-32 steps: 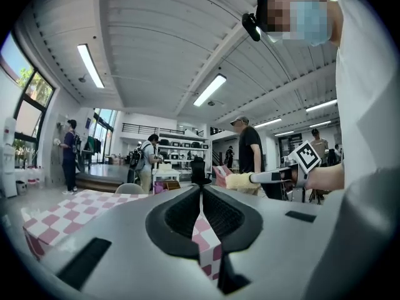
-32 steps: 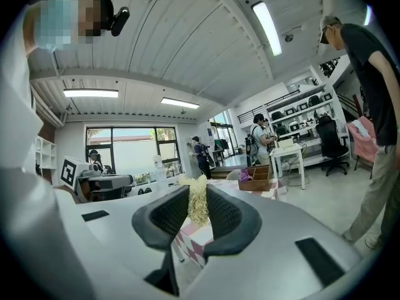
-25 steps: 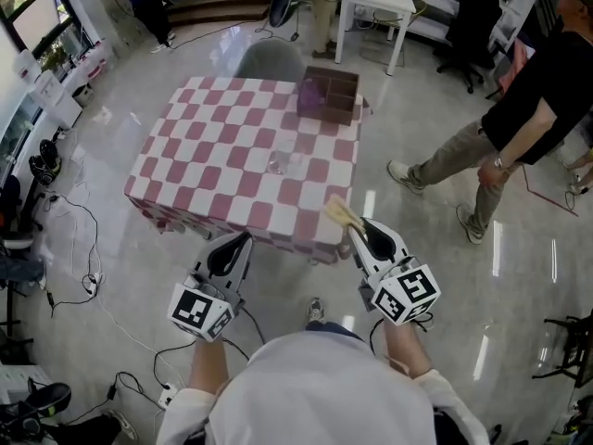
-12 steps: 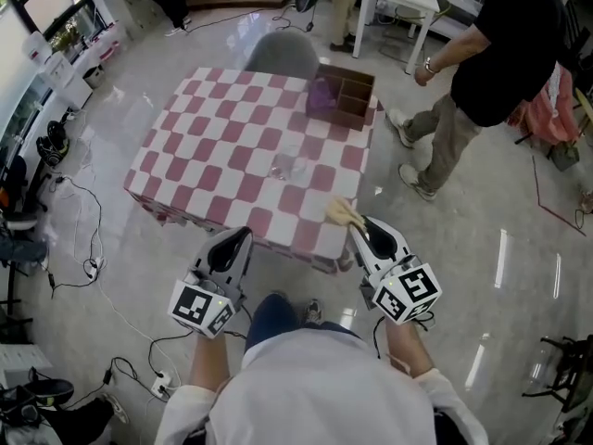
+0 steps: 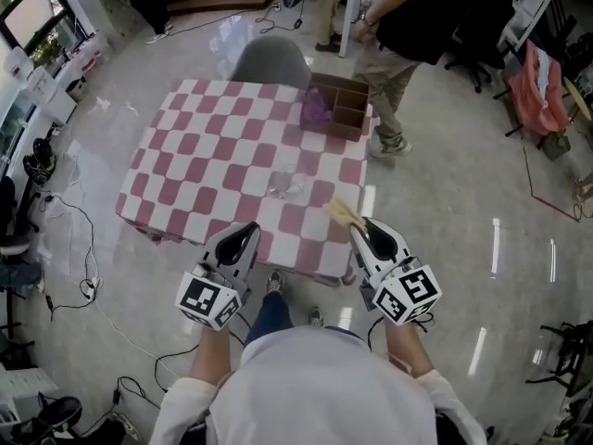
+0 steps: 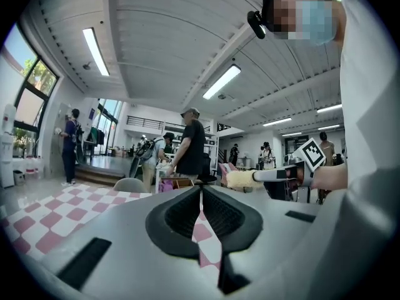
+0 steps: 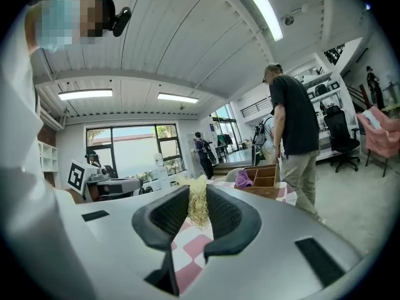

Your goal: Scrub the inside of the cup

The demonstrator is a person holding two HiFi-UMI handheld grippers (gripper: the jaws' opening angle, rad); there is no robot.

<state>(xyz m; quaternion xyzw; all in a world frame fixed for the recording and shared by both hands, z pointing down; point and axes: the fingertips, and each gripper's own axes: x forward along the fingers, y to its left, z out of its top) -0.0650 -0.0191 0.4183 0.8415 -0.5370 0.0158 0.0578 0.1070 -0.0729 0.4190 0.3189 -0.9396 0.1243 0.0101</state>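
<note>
A clear glass cup [image 5: 285, 185] stands near the middle of the red-and-white checked table [image 5: 204, 170]. My right gripper [image 5: 356, 231] hovers over the table's near edge, shut on a straw-coloured scrubber [image 5: 341, 213] that sticks out ahead of its tips. In the right gripper view the scrubber [image 7: 199, 208] fills the gap of that gripper [image 7: 198, 199]. My left gripper [image 5: 248, 230] is level beside it at the near edge, shut and empty. In its own view the left gripper [image 6: 201, 199] shows only a thin slit between the jaws. Both grippers are short of the cup.
A brown divided box [image 5: 341, 106] holding a purple cloth [image 5: 315, 109] sits at the table's far right corner. A grey chair [image 5: 269, 61] stands behind the table. A person [image 5: 408, 26] stands by the far right corner. Cables [image 5: 74, 248] lie on the floor at left.
Both grippers have come forward over the table's near edge, the scrubber still held. The passer-by has walked from the right side round to the table's far right corner.
</note>
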